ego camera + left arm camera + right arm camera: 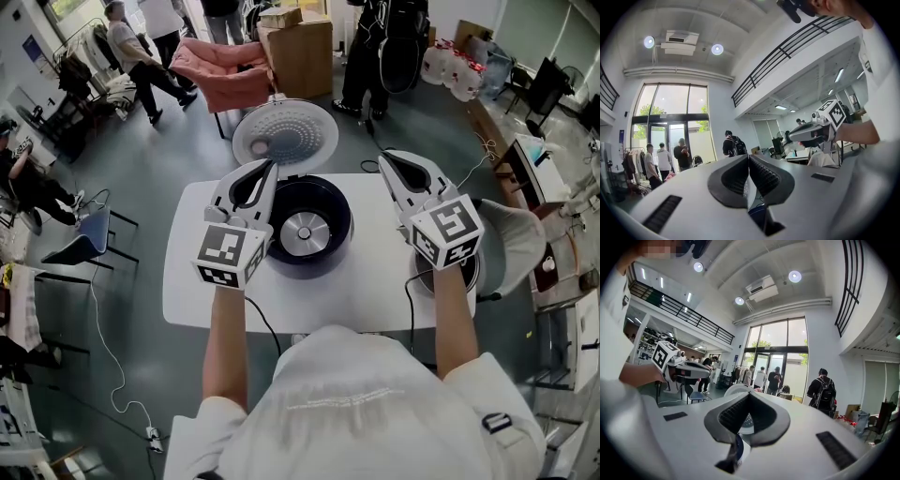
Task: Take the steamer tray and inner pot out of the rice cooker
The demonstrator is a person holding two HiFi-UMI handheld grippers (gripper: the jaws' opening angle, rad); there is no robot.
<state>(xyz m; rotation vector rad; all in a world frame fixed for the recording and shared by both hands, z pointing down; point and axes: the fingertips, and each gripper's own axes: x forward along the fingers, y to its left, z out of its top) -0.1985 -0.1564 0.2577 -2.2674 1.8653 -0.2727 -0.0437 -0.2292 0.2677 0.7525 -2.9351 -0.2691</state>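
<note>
White table (187,281) is sitting at frame centre in the head view, with people standing around the room at 12 and 10 o'clock. Dark blue rice cooker (342,234) is standing open mid-table, its round lid (286,131) tipped back toward 12 o'clock, and its cavity is showing only a silver disc (302,230) at the bottom. Left gripper (269,165) is hovering at the cooker's 9 o'clock, jaws clenched on nothing. Right gripper (382,156) is hovering at the cooker's 3 o'clock, jaws also clenched and empty. A metal pot (472,274) is sitting at the table's 3 o'clock edge, mostly hidden under the right gripper's marker cube. Steamer tray: cannot tell where.
</note>
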